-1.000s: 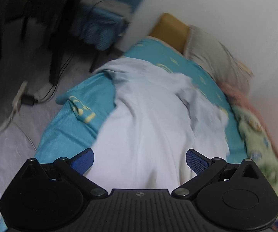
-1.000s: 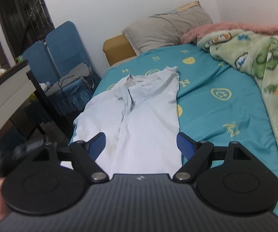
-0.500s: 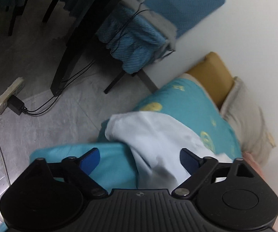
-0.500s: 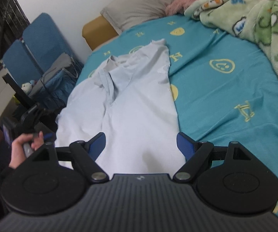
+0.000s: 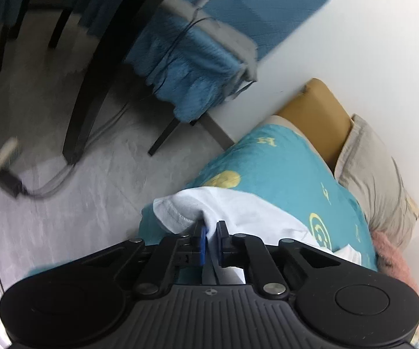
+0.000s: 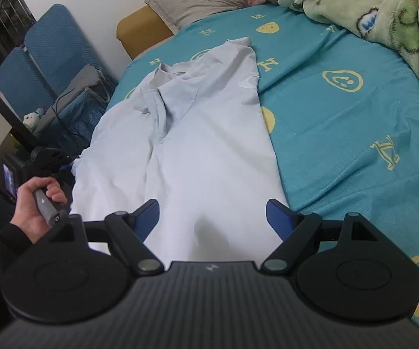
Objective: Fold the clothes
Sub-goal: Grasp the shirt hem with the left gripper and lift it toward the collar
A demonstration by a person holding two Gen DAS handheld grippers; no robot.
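Shirt [image 6: 198, 145] lies flat on the blue bed [image 6: 355, 133]; left gripper [image 5: 211, 237] is closing on its sleeve at nine o'clock, right gripper [image 6: 212, 218] wide open above the hem

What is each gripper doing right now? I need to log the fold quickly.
Left gripper: jaws closing, pinching the sleeve hem of the white shirt.
Right gripper: open, holding nothing, over the shirt's lower part.

Tongs [image 5: 210, 236] closing on shirt sleeve [image 5: 180, 208]
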